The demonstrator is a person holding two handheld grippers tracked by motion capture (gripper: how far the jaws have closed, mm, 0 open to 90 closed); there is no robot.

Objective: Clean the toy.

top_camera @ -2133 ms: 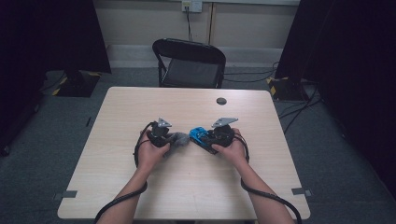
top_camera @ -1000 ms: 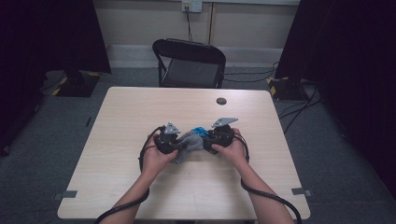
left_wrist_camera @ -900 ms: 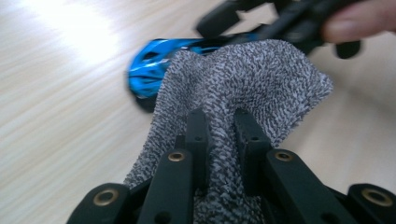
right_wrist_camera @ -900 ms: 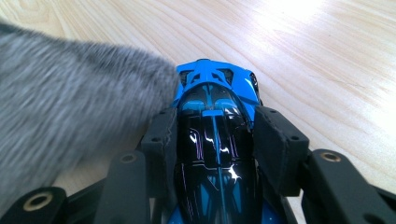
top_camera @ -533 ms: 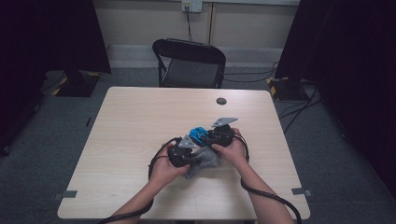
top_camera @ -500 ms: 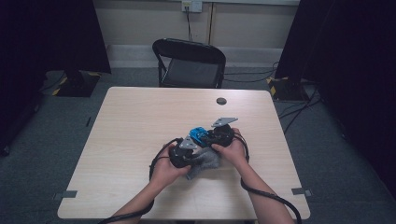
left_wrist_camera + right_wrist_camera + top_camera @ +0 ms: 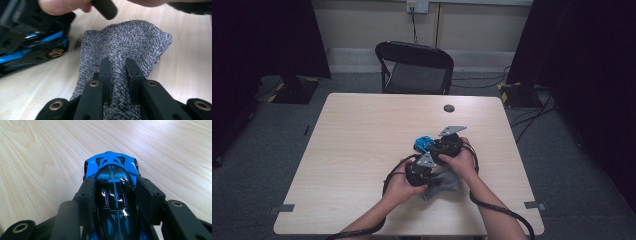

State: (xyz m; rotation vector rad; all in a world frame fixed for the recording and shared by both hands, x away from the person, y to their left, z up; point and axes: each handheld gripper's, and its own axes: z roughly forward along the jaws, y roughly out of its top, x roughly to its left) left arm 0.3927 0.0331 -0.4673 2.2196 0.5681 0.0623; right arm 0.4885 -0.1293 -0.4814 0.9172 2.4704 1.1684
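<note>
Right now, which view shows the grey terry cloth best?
Left gripper view: the grey terry cloth is close up, weave sharp, pinched by the left gripper. The high view shows it small, partly under the hands. The right gripper view looks at the blue toy car.

The toy car (image 7: 113, 187) is showing bright blue bodywork with a glossy black roof and, seemingly, a gold wheel hub. The cloth (image 7: 125, 50) is showing a grey-and-white speckled weave. The tabletop (image 7: 362, 140) is showing pale wood grain. Both grippers are showing black jaws.
</note>
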